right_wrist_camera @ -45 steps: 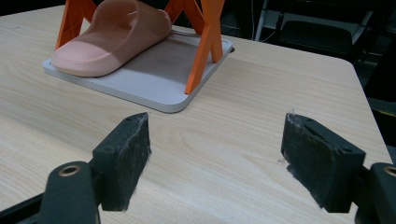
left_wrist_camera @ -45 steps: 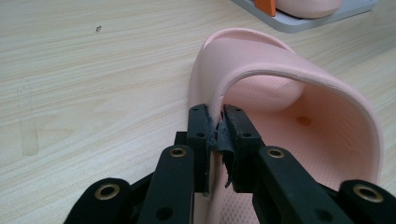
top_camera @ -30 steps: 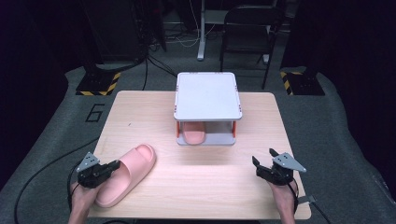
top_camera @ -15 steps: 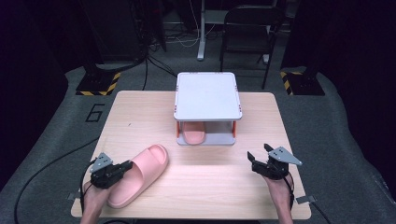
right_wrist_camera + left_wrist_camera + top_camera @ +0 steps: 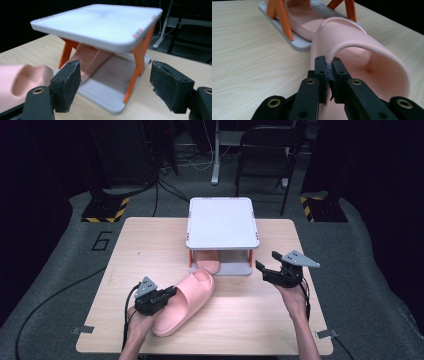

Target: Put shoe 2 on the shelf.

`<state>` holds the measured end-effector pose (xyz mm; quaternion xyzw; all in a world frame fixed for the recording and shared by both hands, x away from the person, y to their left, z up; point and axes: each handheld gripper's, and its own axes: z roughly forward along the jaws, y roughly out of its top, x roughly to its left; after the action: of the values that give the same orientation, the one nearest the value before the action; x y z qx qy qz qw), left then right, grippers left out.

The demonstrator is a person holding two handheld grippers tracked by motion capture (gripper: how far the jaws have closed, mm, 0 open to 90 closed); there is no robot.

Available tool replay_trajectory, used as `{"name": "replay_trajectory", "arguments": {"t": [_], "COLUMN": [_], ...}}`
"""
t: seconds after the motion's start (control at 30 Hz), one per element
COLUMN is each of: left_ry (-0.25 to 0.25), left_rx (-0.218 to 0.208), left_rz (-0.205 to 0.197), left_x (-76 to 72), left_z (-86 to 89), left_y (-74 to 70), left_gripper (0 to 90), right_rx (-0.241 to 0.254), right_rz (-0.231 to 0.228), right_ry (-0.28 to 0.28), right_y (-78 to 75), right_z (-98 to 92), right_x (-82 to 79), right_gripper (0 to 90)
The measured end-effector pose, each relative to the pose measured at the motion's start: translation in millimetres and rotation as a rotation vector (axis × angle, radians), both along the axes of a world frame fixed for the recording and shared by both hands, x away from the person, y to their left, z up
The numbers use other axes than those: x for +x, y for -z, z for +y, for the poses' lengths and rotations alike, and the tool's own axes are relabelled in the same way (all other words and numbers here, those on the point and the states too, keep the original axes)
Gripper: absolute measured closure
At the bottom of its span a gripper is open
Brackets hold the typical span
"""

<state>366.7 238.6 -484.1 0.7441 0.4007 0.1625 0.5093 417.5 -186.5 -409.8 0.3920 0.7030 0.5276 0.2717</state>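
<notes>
**Mia:** Where is the pink slipper (image 5: 186,301)?

**Ben:** It lies on the table (image 5: 150,240), just in front of the little shelf (image 5: 222,222) and a bit to its left. Its toe end points at the shelf and nearly touches the bottom board. Its heel end points away from the shelf, back to the person.

**Mia:** Who has it?

**Ben:** The left gripper (image 5: 170,292). It is pinched tight on the thin side edge of the slipper (image 5: 362,50), near the heel. You can see the two black jaws squeezed on the pink rim.

**Mia:** Is there something in the shelf already?

**Ben:** Yes, another pink slipper (image 5: 208,264) sits on the bottom board, on the left part. The right part of the board looks free.

**Mia:** So which way must the slipper go?

**Ben:** I think forward and a bit to the right, long way first, toe in front, so it slides under the white top beside its twin.

**Mia:** And the other hand?

**Ben:** The right gripper (image 5: 265,265) is just to the right of the shelf. Its jaws are wide apart with nothing between them. It faces the shelf's open side (image 5: 115,82), but the left gripper is the one at the slipper.
</notes>
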Motion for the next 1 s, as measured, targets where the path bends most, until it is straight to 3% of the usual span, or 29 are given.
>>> {"name": "replay_trajectory", "arguments": {"t": [0.2,0.3,0.6,0.67,0.9,1.0], "left_ry": [-0.001,0.006,0.014,-0.005,-0.087,-0.133], "left_rx": [-0.024,-0.006,0.003,-0.026,-0.041,-0.067], "left_rz": [-0.002,-0.005,-0.038,-0.034,-0.005,0.012], "left_x": [6.2,10.2,24.9,29.9,47.7,54.1], "left_z": [-29.2,-45.4,-92.0,-105.3,-128.5,-136.4], "left_y": [2.6,2.3,-4.7,-4.1,-1.5,0.0], "left_gripper": [84.9,84.7,84.7,84.6,84.5,84.5], "right_rx": [-0.015,-0.017,-0.052,-0.049,-0.058,-0.059], "right_rz": [-0.018,-0.012,0.033,0.046,0.042,0.041], "right_ry": [-0.037,-0.057,-0.06,-0.059,-0.059,-0.058], "right_y": [-20.2,-25.2,-22.1,-19.8,-20.4,-20.4], "right_z": [19.5,28.7,41.7,42.0,41.2,40.8], "right_x": [19.0,30.2,64.5,67.3,68.5,68.8], "right_gripper": [26.1,26.5,26.8,26.3,26.3,26.3]}}
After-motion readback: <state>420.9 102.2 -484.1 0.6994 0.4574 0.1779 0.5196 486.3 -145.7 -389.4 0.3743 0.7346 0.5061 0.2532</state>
